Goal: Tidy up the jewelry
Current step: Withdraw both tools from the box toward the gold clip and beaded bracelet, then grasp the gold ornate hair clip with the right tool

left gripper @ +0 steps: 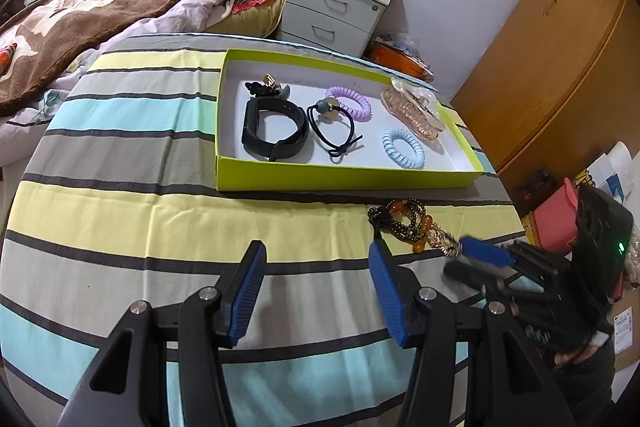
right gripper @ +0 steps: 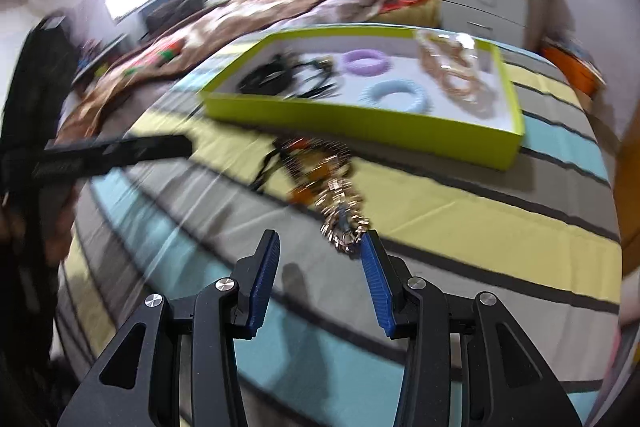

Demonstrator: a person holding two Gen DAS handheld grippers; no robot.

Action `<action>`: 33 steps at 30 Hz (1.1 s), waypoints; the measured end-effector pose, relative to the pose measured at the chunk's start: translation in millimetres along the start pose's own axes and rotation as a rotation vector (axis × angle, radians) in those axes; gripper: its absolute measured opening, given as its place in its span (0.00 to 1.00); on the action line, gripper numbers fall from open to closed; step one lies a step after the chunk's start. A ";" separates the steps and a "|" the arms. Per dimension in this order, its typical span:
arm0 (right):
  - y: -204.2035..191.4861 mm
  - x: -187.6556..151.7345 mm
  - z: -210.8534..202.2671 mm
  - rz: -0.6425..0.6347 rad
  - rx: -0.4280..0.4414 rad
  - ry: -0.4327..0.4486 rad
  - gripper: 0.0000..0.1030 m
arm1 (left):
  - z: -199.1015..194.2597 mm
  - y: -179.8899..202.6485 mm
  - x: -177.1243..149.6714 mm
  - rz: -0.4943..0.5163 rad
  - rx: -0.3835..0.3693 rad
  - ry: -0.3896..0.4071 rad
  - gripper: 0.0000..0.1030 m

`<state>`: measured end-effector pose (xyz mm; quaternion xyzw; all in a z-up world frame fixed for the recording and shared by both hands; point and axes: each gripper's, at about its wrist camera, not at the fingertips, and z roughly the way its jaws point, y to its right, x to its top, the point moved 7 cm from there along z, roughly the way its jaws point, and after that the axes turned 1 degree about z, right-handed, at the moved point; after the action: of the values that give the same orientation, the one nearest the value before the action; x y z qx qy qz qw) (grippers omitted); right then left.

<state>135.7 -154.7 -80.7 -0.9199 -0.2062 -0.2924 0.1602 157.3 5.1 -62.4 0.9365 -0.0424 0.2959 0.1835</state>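
**Pick up beads, move to tray**

Right gripper (right gripper: 320,247): jaws apart, empty, clasp end of beads (right gripper: 320,167) touching its right pad. Left gripper (left gripper: 316,259) apart, idle. Beads lie on bed, just before tray (left gripper: 348,179). Advice: centre over clasp, then close.

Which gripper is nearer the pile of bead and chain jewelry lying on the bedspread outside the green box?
Right. The right gripper has its open fingers at the chain end of the jewelry pile. The left gripper hovers beside it, empty, over the striped bedspread.
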 end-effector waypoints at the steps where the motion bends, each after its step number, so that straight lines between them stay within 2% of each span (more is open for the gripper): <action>1: 0.0 0.8 -1.7 -0.016 -0.018 0.009 0.42 | 0.1 -0.5 0.1 0.000 0.001 0.000 0.54; 4: 9.1 9.3 -6.5 0.008 -0.066 0.060 0.42 | 1.1 -1.1 0.0 -0.002 0.003 -0.004 0.54; 8: 15.9 19.3 8.6 0.008 -0.128 0.047 0.42 | 4.3 -0.4 0.0 -0.002 0.008 -0.012 0.54; 11: 13.8 20.7 19.2 0.000 -0.132 0.017 0.42 | 7.3 3.7 -0.5 0.005 0.009 -0.021 0.54; 15: 10.9 22.7 17.4 -0.019 -0.142 0.031 0.42 | 10.7 5.8 -0.6 0.011 0.014 -0.031 0.54; 18: 12.3 22.1 17.6 -0.014 -0.150 0.028 0.29 | 13.9 5.0 -0.2 0.005 0.021 -0.037 0.54; 20: 13.3 22.1 16.5 -0.007 -0.151 0.032 0.26 | 14.9 5.9 -0.2 0.005 0.020 -0.040 0.54; 23: 12.0 22.0 17.3 -0.014 -0.156 0.029 0.16 | 15.4 6.9 0.0 0.006 0.025 -0.042 0.54; 28: 7.5 19.2 15.5 -0.041 -0.167 0.029 0.15 | 18.2 10.0 1.8 0.012 0.027 -0.046 0.54; 33: 14.5 16.4 7.1 -0.013 -0.172 0.051 0.14 | 23.3 15.8 4.6 0.019 0.022 -0.058 0.54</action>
<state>158.2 -159.6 -78.9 -0.9211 -0.1821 -0.3337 0.0838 170.6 -18.0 -72.3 0.9461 -0.0532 0.2709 0.1691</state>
